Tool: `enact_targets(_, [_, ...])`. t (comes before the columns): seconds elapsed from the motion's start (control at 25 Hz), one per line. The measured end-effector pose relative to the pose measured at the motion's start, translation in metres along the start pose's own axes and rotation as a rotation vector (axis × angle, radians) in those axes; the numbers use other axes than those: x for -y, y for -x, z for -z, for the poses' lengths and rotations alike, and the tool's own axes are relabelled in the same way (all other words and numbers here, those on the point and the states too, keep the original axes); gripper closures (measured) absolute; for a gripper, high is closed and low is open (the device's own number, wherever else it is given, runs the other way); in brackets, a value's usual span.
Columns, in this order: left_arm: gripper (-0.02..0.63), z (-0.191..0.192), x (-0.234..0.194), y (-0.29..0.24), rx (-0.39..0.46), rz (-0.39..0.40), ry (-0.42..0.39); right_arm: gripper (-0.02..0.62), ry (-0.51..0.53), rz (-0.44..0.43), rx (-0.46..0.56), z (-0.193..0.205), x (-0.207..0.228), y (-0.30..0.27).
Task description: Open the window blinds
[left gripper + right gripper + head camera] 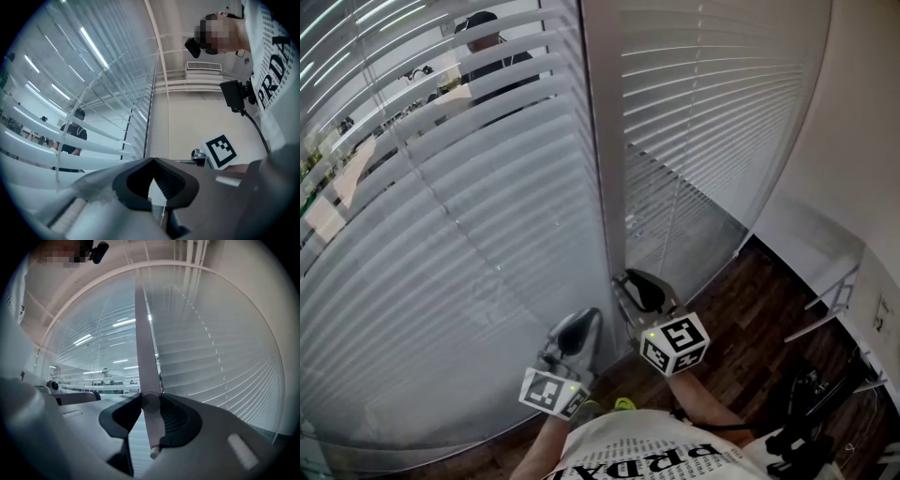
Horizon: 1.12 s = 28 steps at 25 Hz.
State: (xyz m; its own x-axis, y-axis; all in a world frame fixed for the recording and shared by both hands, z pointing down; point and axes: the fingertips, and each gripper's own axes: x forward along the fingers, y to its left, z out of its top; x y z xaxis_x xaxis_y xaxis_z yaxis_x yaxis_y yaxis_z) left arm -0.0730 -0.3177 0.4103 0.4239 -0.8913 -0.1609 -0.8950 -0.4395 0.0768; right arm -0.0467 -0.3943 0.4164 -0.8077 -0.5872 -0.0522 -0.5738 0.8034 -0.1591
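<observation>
Grey jaws of the right gripper are pressed together on the pale wand of the window blinds. The wand runs down between the pads, and its rounded end pokes out just below them. The left gripper has its tips touching; a thin cord shows in the gap behind the tips, and I cannot tell whether it is pinched.

In the head view the two grippers sit side by side near the bottom edge of the window. Both point at the foot of the upright frame post, the left one's marker cube a little lower than the right one's marker cube. A white printed shirt fills the bottom edge of that view.

The post parts two blinds. The left blind has its upper slats tilted apart, so a person in a dark top and ceiling lights show through the glass behind; lower down its slats look close and misty. The right blind has slats lying overlapped, with nothing seen through them. The wand hangs at the left edge of this right blind, beside the post.

Dark wooden floor lies below the right blind, and a plain pale wall meets it at the right
</observation>
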Motion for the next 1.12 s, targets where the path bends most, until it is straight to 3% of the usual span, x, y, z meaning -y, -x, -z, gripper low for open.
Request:
enact_targets(0.16, [0.615, -0.001, -0.001, -0.002, 0.006, -0.003, 0.004, 0.466, 0.072, 0.001, -0.009, 0.000, 0.000, -0.001])
enact_targets(0.36, [0.615, -0.006, -0.002, 0.000, 0.018, -0.009, 0.001, 0.471, 0.347, -0.008, -0.096, 0.001, -0.008, 0.001])
enact_targets(0.48, [0.615, -0.007, -0.006, 0.001, 0.019, -0.021, 0.001, 0.471, 0.655, -0.009, -0.162, 0.002, -0.014, 0.004])
enact_targets(0.64, [0.615, -0.006, -0.009, 0.004, 0.019, -0.026, 0.001, 0.460, 1.177, 0.018, -0.222, 0.008, -0.023, 0.007])
enact_targets(0.72, [0.615, -0.006, -0.010, 0.003, 0.023, -0.026, 0.002, 0.460, 1.349, 0.024, -0.230, 0.012, -0.027, 0.005])
enact_targets(1.12, [0.615, -0.008, -0.011, 0.002, 0.027, -0.018, -0.003, 0.471, 1.382, 0.032, -0.239, 0.014, -0.018, 0.000])
